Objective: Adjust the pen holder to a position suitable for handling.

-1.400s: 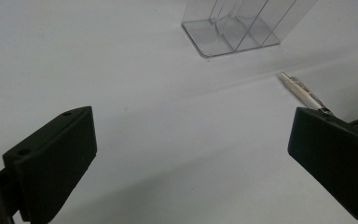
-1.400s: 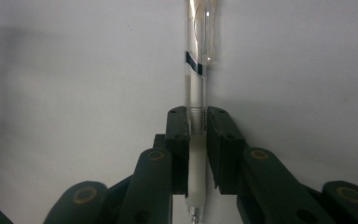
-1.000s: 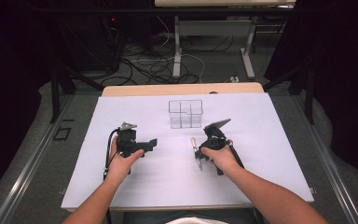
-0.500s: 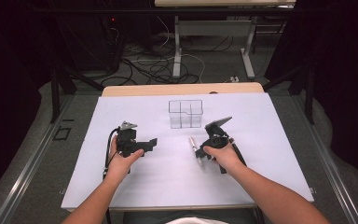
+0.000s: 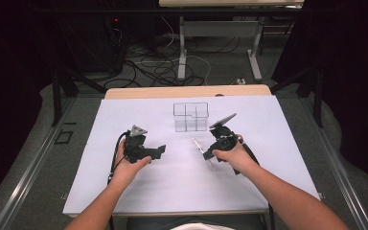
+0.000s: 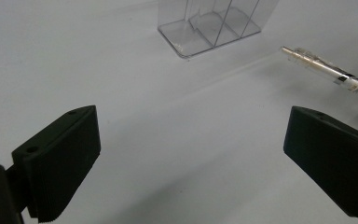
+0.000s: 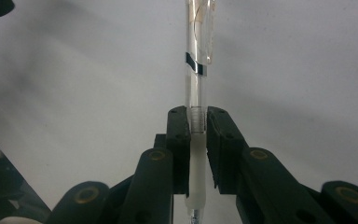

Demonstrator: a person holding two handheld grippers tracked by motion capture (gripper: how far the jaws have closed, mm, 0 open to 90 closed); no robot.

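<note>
A clear pen [image 5: 199, 146] with a thin dark band sticks out of my right gripper [image 5: 210, 154], whose jaws are shut on its frosted grip section. In the right gripper view the pen [image 7: 196, 60] runs straight up from between the pads of that gripper [image 7: 196, 121], just above the white sheet. My left gripper [image 5: 159, 151] rests to the left, open and pointing right. Its wide jaws [image 6: 191, 158] hold nothing. From the left gripper view the pen [image 6: 326, 72] shows at the upper right. A clear divided box [image 5: 190, 116] stands behind both grippers.
A white sheet [image 5: 268, 158] covers the table, with a wooden strip [image 5: 187, 91] showing at its far edge. The clear box [image 6: 212, 25] lies ahead of the left jaws. Cables and desk legs lie on the floor beyond the table.
</note>
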